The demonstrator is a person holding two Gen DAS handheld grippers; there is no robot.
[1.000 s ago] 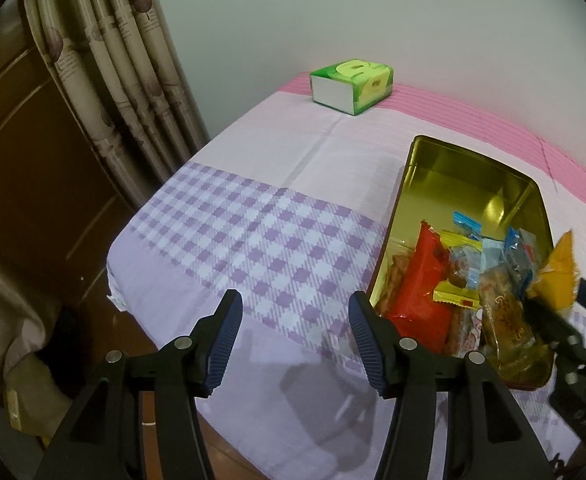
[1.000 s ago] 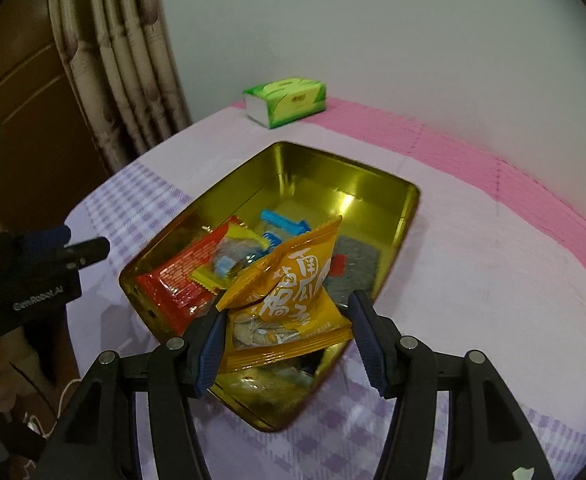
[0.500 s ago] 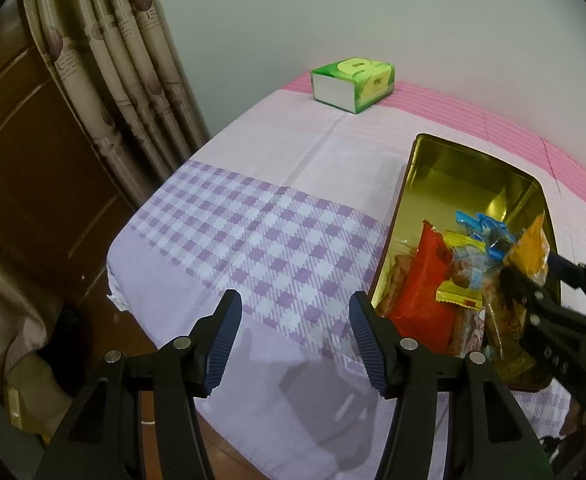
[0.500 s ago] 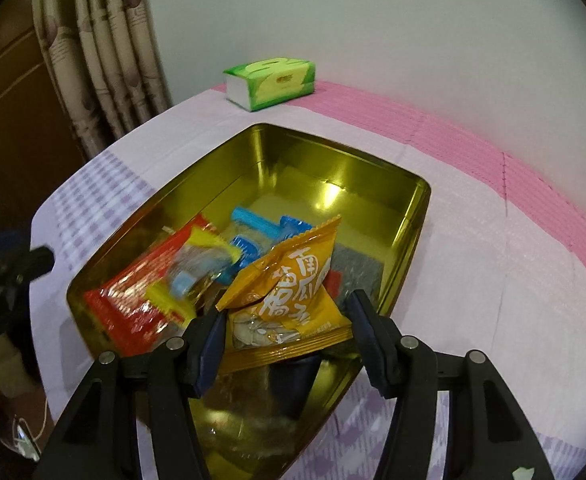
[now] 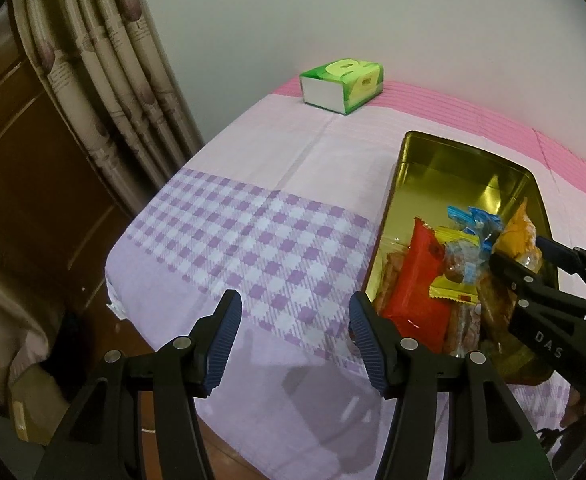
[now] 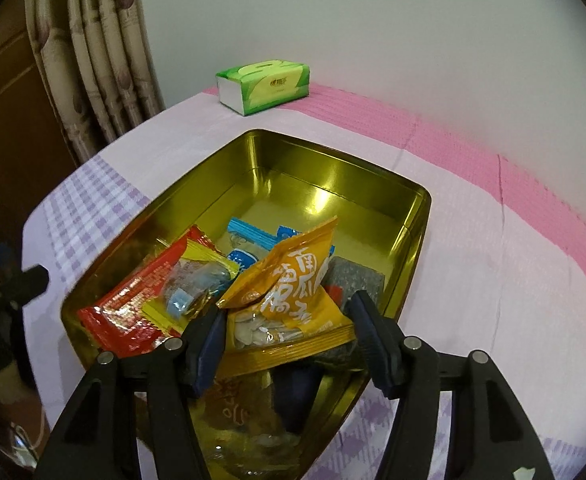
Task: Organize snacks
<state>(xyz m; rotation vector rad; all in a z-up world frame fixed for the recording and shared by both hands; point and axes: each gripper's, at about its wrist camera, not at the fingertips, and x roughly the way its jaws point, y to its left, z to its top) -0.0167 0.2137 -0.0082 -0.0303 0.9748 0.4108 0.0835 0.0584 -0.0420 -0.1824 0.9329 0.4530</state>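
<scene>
A gold tin [image 6: 333,152] stands on the cloth-covered table and holds several snack packets, among them a red one [image 6: 133,304] and blue ones [image 6: 249,240]. An orange packet [image 6: 293,276] with white characters rests on that heap, between the fingers of my right gripper [image 6: 287,308]. Its jaws are opening; the left pad still touches the packet and the right pad stands just off its corner. In the left wrist view the right gripper [image 5: 525,252] reaches into the tin [image 5: 389,208] from the right. My left gripper [image 5: 293,304] hovers open over the purple checks, left of the tin, with nothing in it.
A green tissue box [image 5: 343,84] sits at the table's far edge by the white wall. Curtains [image 5: 105,60] and a brown wooden door stand to the left. The table's near-left corner drops off beside the left gripper. The far half of the tin's floor is bare.
The right gripper carried the orange packet further over the tin and down onto the other snacks, and its jaws have spread slightly. The left gripper stayed where it was.
</scene>
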